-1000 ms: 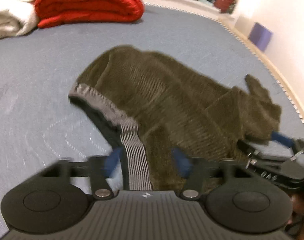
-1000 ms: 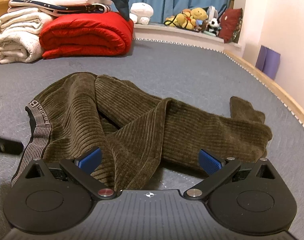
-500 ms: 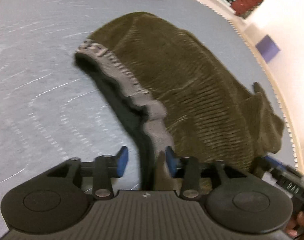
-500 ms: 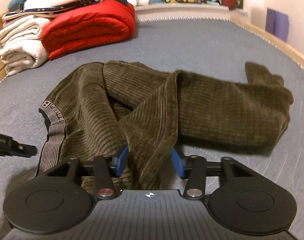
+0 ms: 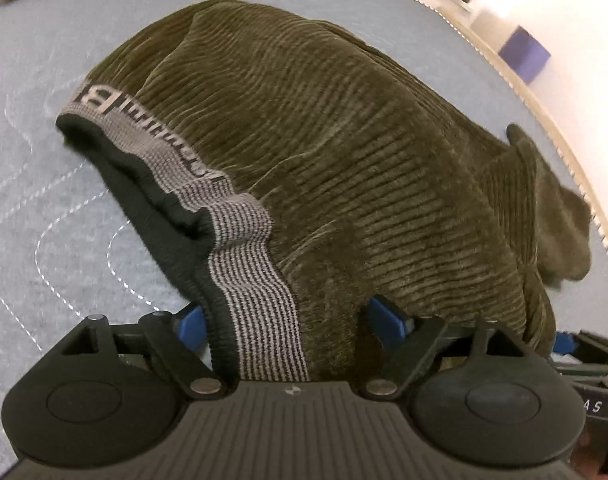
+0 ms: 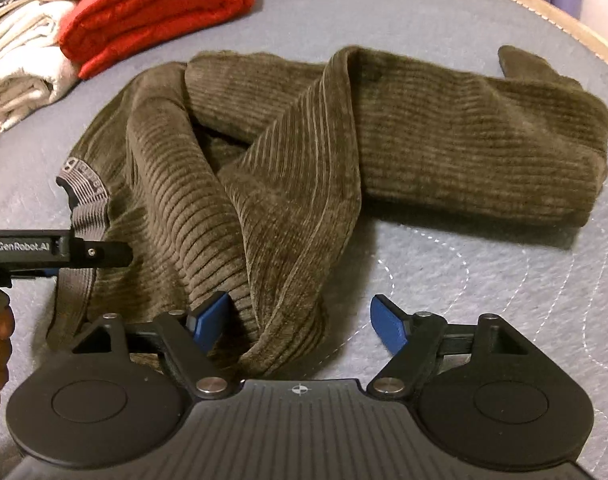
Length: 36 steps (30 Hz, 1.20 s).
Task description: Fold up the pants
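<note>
Both tools (image 5: pixel 291 326) reopened (pants (image 6: pixel 287 200) between)

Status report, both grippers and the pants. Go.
Left gripper open, jaws just widened around waistband. Right gripper open, straddling leg fold. Pants crumpled, unfolded. Nothing in the way.

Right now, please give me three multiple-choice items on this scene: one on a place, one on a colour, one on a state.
1. Where does the left hand-held gripper stand?
A. at the grey waistband
B. at a leg cuff
C. over the red quilt

2. What colour are the pants?
A. blue
B. olive green
C. white

3. How are the jaws of the right hand-held gripper?
A. clamped flat
B. hidden
C. apart, fabric fold between

Answers:
1 A: the striped band runs between its blue pads.
2 B: the ribbed cloth is olive in both views.
3 C: the right pad stands clear of the fold; the jaws have just been opening.
</note>
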Each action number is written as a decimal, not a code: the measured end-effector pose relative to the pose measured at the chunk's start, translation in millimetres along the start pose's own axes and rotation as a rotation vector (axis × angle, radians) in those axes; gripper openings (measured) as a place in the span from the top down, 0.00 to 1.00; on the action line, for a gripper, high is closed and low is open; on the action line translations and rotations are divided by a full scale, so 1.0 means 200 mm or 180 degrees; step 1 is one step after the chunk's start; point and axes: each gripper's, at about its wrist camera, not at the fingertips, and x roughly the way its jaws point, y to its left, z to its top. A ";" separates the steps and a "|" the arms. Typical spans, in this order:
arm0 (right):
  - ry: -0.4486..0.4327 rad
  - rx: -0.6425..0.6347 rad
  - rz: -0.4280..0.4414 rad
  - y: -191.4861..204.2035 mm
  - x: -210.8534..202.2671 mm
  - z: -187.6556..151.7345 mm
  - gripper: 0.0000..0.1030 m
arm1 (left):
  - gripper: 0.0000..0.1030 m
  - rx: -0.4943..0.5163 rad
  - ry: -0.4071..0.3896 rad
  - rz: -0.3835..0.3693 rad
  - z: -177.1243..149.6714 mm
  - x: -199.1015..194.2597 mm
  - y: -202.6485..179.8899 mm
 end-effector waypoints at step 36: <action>-0.0751 -0.1811 0.1291 0.89 -0.16 -0.08 0.87 | 0.80 -0.0634 -0.1024 0.0569 -0.13 -1.00 0.58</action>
